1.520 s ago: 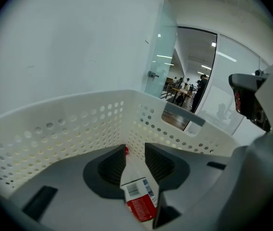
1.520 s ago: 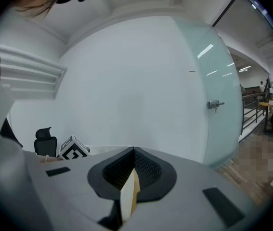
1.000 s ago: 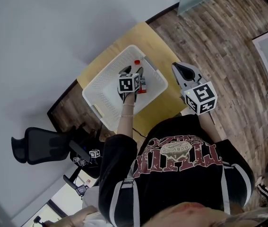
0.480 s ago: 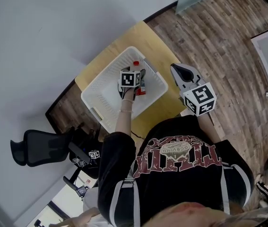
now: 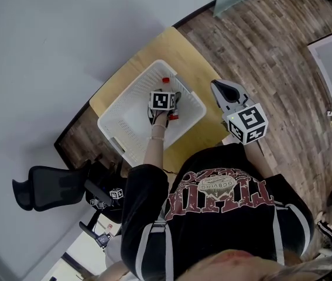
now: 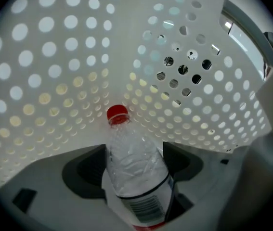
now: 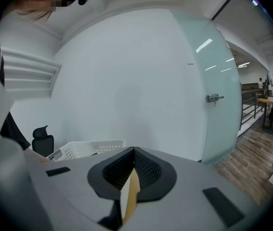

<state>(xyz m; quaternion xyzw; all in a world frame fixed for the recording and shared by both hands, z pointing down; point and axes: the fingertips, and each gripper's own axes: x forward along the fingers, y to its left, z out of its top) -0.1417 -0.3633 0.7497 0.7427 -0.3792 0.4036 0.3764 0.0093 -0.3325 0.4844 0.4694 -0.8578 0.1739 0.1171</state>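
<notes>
My left gripper [image 6: 136, 170] is shut on a clear plastic bottle [image 6: 132, 150] with a red cap [image 6: 117, 114] and a white and red label. It holds the bottle low inside a white perforated basket [image 6: 54, 71], with the cap pointing at the basket's corner. From above, the left gripper [image 5: 168, 95] and bottle [image 5: 166, 81] are inside the basket [image 5: 132, 113]. My right gripper [image 5: 222, 87] hovers right of the basket over the table. Its jaws [image 7: 132, 170] are shut on a thin white and tan card [image 7: 126, 196].
The basket stands on a small yellow wooden table [image 5: 195, 63] against a white wall. Wood floor lies to the right. A black office chair [image 5: 43, 183] stands to the lower left. The right gripper view shows the basket's rim [image 7: 85, 149] and a frosted glass door [image 7: 218, 95].
The left gripper has gone down from above the basket's rim into the basket, bottle still gripped. The right gripper has barely moved.
</notes>
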